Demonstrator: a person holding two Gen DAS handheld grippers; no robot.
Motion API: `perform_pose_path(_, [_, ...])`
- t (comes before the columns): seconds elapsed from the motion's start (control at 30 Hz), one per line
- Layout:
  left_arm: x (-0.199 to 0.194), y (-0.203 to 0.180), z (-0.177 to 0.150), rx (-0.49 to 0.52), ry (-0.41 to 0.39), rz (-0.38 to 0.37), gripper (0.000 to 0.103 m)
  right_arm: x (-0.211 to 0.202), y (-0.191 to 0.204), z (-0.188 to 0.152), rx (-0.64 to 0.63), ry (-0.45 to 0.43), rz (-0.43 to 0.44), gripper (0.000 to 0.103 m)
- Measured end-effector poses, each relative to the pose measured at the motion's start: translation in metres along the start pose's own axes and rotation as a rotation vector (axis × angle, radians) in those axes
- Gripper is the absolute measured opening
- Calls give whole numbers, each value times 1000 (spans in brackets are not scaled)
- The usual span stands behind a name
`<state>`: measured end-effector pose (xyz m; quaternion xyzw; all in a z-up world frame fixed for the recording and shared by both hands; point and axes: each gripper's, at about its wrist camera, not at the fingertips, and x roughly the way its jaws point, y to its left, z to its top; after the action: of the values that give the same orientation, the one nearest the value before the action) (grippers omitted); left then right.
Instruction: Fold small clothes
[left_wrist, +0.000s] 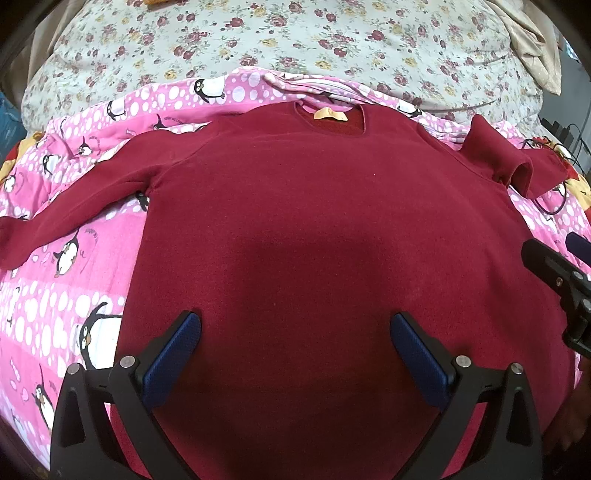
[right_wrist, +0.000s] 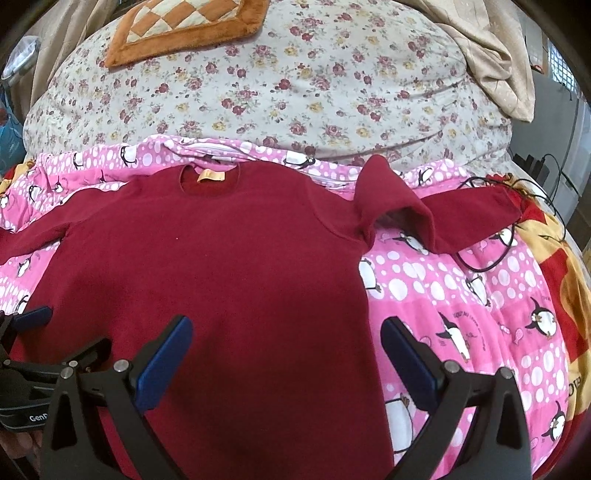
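A dark red long-sleeved sweater (left_wrist: 314, 229) lies flat, collar away from me, on a pink penguin blanket (left_wrist: 70, 258). Its left sleeve (left_wrist: 74, 206) stretches out to the left. Its right sleeve (right_wrist: 424, 214) is bent and rumpled. The sweater also shows in the right wrist view (right_wrist: 221, 277). My left gripper (left_wrist: 295, 332) is open and empty above the sweater's lower middle. My right gripper (right_wrist: 286, 339) is open and empty above the sweater's right side edge. The right gripper shows at the right edge of the left wrist view (left_wrist: 565, 280).
A floral quilt (right_wrist: 314, 85) lies beyond the blanket. A checked orange cushion (right_wrist: 184, 26) sits at the back left. A black cable (right_wrist: 491, 251) lies by the right sleeve. A beige curtain (right_wrist: 495, 55) hangs at the back right.
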<state>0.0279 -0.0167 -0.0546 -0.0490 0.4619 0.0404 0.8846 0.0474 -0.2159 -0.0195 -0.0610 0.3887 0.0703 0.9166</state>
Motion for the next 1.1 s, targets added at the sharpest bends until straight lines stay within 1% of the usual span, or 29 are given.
perform_pose_path(0.3, [-1, 1, 1, 7, -9, 7, 91, 2, 1, -1, -5, 15, 2, 103])
perform_pose_path(0.43, [-1, 3, 1, -6, -5, -10, 91, 5, 2, -1, -5, 29, 5, 103])
perform_pose_path(0.5, [-3, 6, 3, -31, -2, -33, 90, 8, 1, 0, -1, 39, 12, 102])
perform_pose_path(0.57, [-9, 14, 6, -82, -5, -94, 90, 7, -1, 1, 6, 37, 25, 103])
perform_pose_path(0.6, [-12, 18, 7, -103, -12, -122, 90, 5, -1, 1, 11, 25, 39, 102])
perform_pose_path(0.63, [-18, 26, 10, -137, -19, -166, 90, 0, -1, 2, 13, 4, 52, 102])
perform_pose_path(0.67, [-22, 31, 14, -156, -25, -185, 90, -4, -1, 3, 12, -17, 64, 102])
perform_pose_path(0.7, [-28, 40, 18, -179, -38, -202, 90, -8, -1, 4, 11, -36, 76, 103])
perform_pose_path(0.73, [-38, 54, 23, -216, -67, -211, 90, -12, 0, 4, 7, -54, 85, 103])
perform_pose_path(0.77, [-45, 65, 26, -239, -88, -207, 90, -17, 1, 5, -1, -78, 93, 103])
perform_pose_path(0.83, [-59, 95, 34, -275, -135, -174, 90, -21, 4, 5, -16, -91, 103, 103])
perform_pose_path(0.87, [-66, 114, 38, -291, -157, -145, 90, -21, 6, 5, -24, -92, 107, 103])
perform_pose_path(0.93, [-72, 148, 41, -328, -177, -108, 90, -22, 9, 6, -37, -91, 110, 103])
perform_pose_path(1.03, [-71, 209, 34, -394, -188, -117, 90, -23, 10, 6, -41, -95, 121, 103])
perform_pose_path(1.1, [-69, 252, 22, -440, -218, -87, 89, -24, 10, 6, -42, -91, 125, 103])
